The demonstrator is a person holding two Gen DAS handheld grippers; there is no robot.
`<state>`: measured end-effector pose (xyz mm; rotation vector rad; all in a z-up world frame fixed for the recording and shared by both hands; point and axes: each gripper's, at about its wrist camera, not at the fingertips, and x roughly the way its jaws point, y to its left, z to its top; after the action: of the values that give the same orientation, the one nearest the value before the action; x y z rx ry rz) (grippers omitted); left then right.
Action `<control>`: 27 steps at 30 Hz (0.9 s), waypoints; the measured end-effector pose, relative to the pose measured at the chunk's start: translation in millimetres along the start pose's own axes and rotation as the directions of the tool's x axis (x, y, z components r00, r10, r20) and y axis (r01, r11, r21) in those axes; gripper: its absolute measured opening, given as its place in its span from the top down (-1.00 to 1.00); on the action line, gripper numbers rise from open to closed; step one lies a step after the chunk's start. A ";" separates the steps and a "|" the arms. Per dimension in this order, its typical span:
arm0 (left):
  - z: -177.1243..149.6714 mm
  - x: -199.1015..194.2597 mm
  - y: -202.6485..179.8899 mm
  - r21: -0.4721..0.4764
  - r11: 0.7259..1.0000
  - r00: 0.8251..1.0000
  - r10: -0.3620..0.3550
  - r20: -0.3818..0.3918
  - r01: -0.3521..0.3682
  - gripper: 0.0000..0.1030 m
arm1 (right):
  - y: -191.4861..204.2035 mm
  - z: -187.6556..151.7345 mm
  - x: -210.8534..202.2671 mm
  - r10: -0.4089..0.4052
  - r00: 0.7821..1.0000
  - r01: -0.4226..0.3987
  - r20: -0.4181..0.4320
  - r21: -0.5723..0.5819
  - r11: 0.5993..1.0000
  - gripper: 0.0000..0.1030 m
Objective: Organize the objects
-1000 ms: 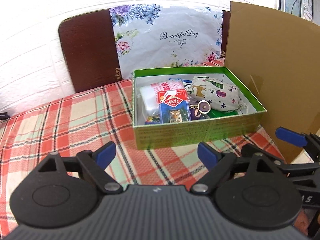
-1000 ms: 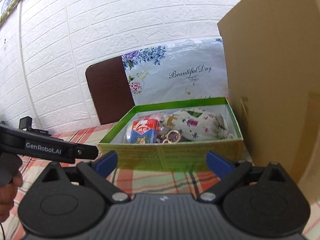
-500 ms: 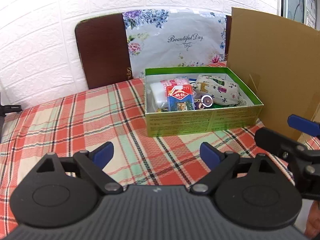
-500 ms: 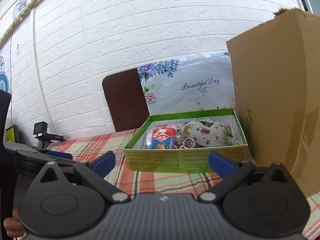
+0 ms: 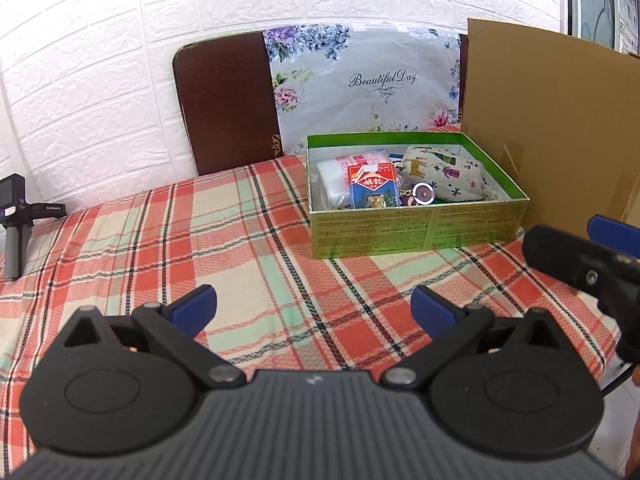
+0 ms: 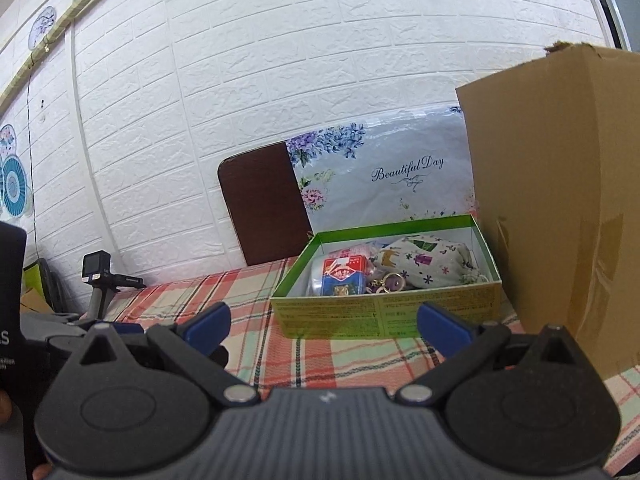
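Observation:
A green box (image 5: 416,232) (image 6: 384,312) stands on the plaid cloth near the far right. It holds a patterned cloth pouch (image 5: 444,172) (image 6: 424,260), a blue and red carton (image 5: 374,190) (image 6: 344,278), a white packet (image 5: 332,184) and a key ring (image 5: 423,193) (image 6: 394,283). My left gripper (image 5: 314,306) hovers over bare cloth well short of the box, its jaws still opening with nothing between them. My right gripper (image 6: 324,322) is open and empty, also short of the box. The right gripper's fingertip (image 5: 612,230) shows at the right edge of the left wrist view.
A tall cardboard box (image 5: 560,120) (image 6: 560,200) stands right of the green box. A floral bag (image 5: 360,84) and a brown board (image 5: 228,100) lean on the white brick wall. A small camera on a stand (image 5: 14,216) (image 6: 98,276) sits far left.
Both grippers have drawn back from the green box, which now looks smaller and farther. The left jaws have spread wider. The right view has risen, showing more wall.

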<state>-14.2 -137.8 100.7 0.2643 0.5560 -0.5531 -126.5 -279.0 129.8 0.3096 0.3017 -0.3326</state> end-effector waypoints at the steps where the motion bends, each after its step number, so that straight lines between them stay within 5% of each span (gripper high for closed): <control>1: -0.6 -1.1 -0.1 0.001 1.000 1.000 0.000 0.001 0.000 -1.00 | 1.1 0.1 -1.3 0.001 1.000 -0.001 0.001 -0.002 1.000 -1.00; 27: -13.8 -6.2 -2.8 0.007 0.999 0.999 0.041 -0.031 -0.041 -1.00 | 7.9 -8.6 -6.6 -0.012 1.000 0.012 -0.006 0.011 1.000 -1.00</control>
<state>-26.0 -132.2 92.6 0.2900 0.5780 -0.5121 -131.6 -267.2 126.1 0.3196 0.3080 -0.3449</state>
